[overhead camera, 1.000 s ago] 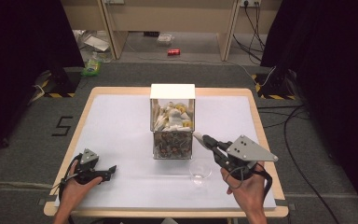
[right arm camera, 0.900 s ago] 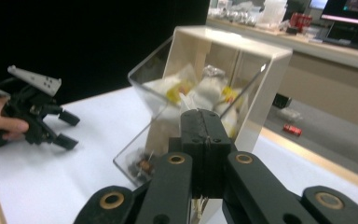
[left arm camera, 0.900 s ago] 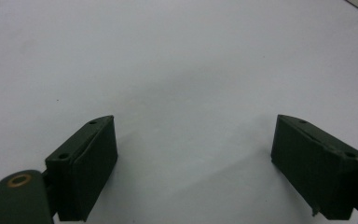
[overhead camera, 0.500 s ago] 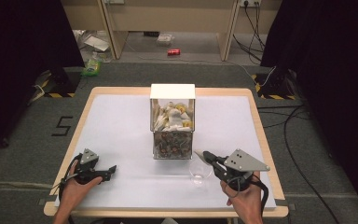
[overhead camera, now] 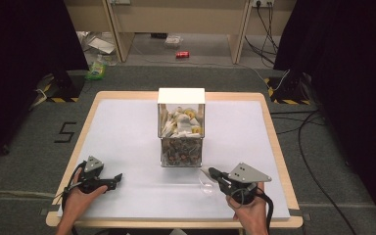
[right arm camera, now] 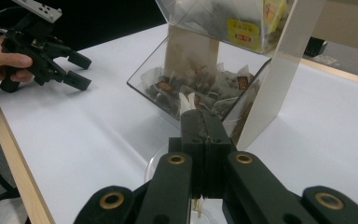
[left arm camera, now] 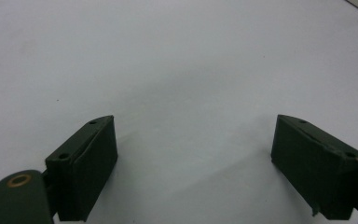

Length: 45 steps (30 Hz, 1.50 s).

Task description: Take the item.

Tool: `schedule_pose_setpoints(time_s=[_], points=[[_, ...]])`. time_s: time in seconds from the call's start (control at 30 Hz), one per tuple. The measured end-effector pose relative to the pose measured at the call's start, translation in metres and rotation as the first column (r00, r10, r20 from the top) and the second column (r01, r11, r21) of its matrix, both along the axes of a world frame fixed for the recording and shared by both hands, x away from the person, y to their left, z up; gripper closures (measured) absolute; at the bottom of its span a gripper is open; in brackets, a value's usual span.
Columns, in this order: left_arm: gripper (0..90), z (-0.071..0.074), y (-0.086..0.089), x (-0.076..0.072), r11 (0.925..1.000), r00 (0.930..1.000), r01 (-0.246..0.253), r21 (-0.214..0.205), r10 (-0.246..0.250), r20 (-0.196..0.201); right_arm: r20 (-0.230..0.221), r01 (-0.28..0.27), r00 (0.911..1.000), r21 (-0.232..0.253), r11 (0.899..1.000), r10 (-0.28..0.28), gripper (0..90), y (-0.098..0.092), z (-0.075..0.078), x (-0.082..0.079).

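A clear dispenser box (overhead camera: pixel 181 132) with a white top stands mid-table, with tea bags (right arm camera: pixel 200 84) piled in its lower tray. My right gripper (overhead camera: pixel 210 171) is in front of it at the near right, shut on a white tea bag (right arm camera: pixel 187 101) whose corner sticks out past the tips. A small clear cup (overhead camera: pixel 206 186) stands just below those jaws, and its rim (right arm camera: pixel 154 164) curves under them. My left gripper (overhead camera: pixel 117 177) rests open on the white table cover at the near left, and nothing lies between its fingers (left arm camera: pixel 88 163).
The table's wooden edge (overhead camera: pixel 73 152) frames the white cover. The floor beyond holds a red can (overhead camera: pixel 182 54), a green bottle (overhead camera: pixel 97 68) and cables (overhead camera: pixel 313 132) at the right. Dark curtains stand on both sides.
My right gripper has moved back from the dispenser toward the front edge and dropped lower, over the clear cup, with the tea bag in it. The left gripper has stayed still.
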<state>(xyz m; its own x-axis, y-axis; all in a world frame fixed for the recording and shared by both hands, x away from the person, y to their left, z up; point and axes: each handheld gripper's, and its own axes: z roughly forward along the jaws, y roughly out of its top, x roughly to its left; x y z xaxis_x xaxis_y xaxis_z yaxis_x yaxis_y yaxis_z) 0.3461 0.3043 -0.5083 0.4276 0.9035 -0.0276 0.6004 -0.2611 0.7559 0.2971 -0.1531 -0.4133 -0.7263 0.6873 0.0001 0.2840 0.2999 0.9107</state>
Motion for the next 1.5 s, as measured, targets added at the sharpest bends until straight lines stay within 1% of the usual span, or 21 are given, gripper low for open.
schedule_pose_setpoints(time_s=[0.23,0.47,0.73,0.87,1.03,1.17,1.27,1.33,1.4,1.5], points=[[13.5,0.000,0.000,0.000,1.0000,1.0000,0.000,0.000,0.000,0.000,-0.023,0.004,0.9997,0.007,1.000,-0.004,90.0,-0.002,-0.010,0.003],[13.5,0.000,0.000,0.000,1.0000,1.0000,-0.001,-0.001,0.001,0.000,-0.040,0.004,0.9992,0.018,1.000,-0.003,89.8,-0.005,-0.014,0.004],[13.5,0.000,0.000,0.000,1.0000,1.0000,-0.001,-0.001,0.001,0.000,-0.066,-0.002,0.9978,0.004,1.000,0.003,84.2,-0.005,-0.022,0.006],[13.5,0.000,0.000,0.000,1.0000,1.0000,-0.001,-0.001,0.001,0.000,-0.057,-0.001,0.9984,0.000,1.000,0.001,78.9,-0.005,-0.020,0.005],[13.5,0.000,0.000,0.000,1.0000,1.0000,-0.001,0.000,0.001,0.000,-0.034,0.024,0.9991,0.009,1.000,-0.024,73.1,-0.009,-0.014,0.004],[13.5,0.000,0.000,0.000,1.0000,1.0000,-0.001,0.000,0.001,0.000,-0.022,0.061,0.9979,0.023,0.998,-0.061,67.4,-0.015,-0.009,0.005],[13.5,0.000,0.000,0.000,1.0000,1.0000,-0.001,-0.001,0.001,-0.001,-0.013,0.090,0.9958,0.020,0.996,-0.090,64.5,-0.020,-0.008,0.007],[13.5,0.000,0.000,0.000,1.0000,1.0000,-0.001,-0.001,0.001,-0.001,-0.018,0.108,0.9941,0.030,0.994,-0.107,62.2,-0.024,-0.008,0.010],[13.5,0.000,0.000,0.000,1.0000,1.0000,-0.001,-0.001,0.001,-0.001,-0.017,0.113,0.9935,0.038,0.993,-0.112,60.1,-0.029,-0.009,0.013],[13.5,0.000,0.000,0.000,1.0000,1.0000,-0.002,-0.001,0.002,-0.001,-0.026,0.140,0.9900,0.040,0.989,-0.139,56.1,-0.035,-0.012,0.016]])
